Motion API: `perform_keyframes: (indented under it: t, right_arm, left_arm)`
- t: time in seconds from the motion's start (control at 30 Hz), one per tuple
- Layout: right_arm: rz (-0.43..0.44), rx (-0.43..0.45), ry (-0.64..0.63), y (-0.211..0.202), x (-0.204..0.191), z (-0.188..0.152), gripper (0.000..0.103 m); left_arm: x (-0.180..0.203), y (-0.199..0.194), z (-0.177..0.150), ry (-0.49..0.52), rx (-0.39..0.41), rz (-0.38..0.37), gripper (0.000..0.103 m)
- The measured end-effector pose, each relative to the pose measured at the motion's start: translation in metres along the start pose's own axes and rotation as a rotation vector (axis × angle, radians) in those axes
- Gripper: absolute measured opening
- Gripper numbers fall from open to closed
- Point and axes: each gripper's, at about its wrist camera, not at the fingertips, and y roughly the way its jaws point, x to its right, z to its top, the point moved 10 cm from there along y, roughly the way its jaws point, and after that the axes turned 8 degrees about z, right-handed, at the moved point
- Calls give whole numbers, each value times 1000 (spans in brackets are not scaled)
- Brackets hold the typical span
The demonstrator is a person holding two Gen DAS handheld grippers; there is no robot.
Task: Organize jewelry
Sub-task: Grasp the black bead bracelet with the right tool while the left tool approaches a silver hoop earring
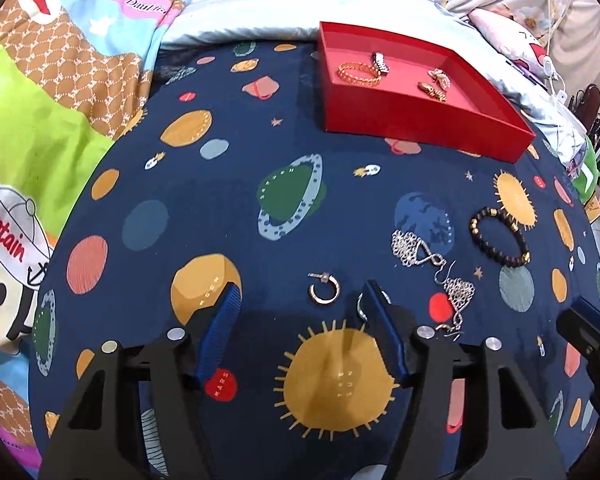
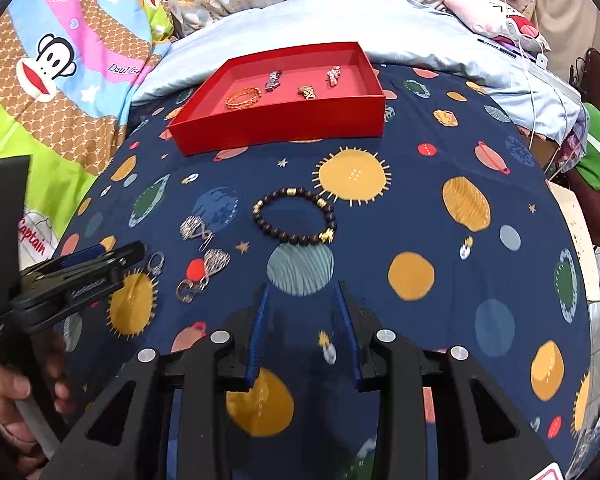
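Note:
A red tray (image 1: 412,120) (image 2: 284,128) at the back holds a gold bracelet (image 1: 358,73) (image 2: 242,97) and several small pieces. On the planet-print cloth lie a dark bead bracelet (image 1: 500,236) (image 2: 294,216), silver mesh earrings (image 1: 410,248) (image 2: 196,228) and a gold hoop earring (image 1: 324,292) (image 2: 156,262). My left gripper (image 1: 300,292) is open and empty, low over the cloth, with the hoop between its fingertips. My right gripper (image 2: 304,288) is open and empty, just short of the bead bracelet.
A second mesh earring (image 1: 458,300) (image 2: 216,260) lies by the right finger of the left gripper. Cartoon bedding (image 1: 60,80) rises on the left, a pale blue pillow (image 2: 300,20) behind the tray. The left gripper shows in the right wrist view (image 2: 80,272).

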Motion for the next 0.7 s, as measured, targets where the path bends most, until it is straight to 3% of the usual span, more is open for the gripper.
perform_keyframes:
  t: [0.2, 0.3, 0.47, 0.57, 0.63, 0.7]
  right_arm:
    - [5, -8, 7, 26, 6, 22, 33]
    - [-1, -8, -3, 36, 6, 30, 45]
    - [-29, 17, 9, 48, 14, 48, 45]
    - [-51, -7, 7, 59, 19, 51, 37]
    - [-54, -31, 2, 65, 20, 47, 21]
    - [-67, -31, -6, 68, 21, 43, 16]
  left_arm:
    - [2, -1, 3, 0, 2, -3, 61]
    - [0, 1, 2, -4, -10, -1, 61]
    - [-8, 6, -2, -24, -25, 7, 61]
    - [-11, 7, -4, -26, -26, 10, 61]
    - [-12, 7, -5, -27, -26, 10, 61]
    - [-13, 8, -6, -28, -29, 9, 61]
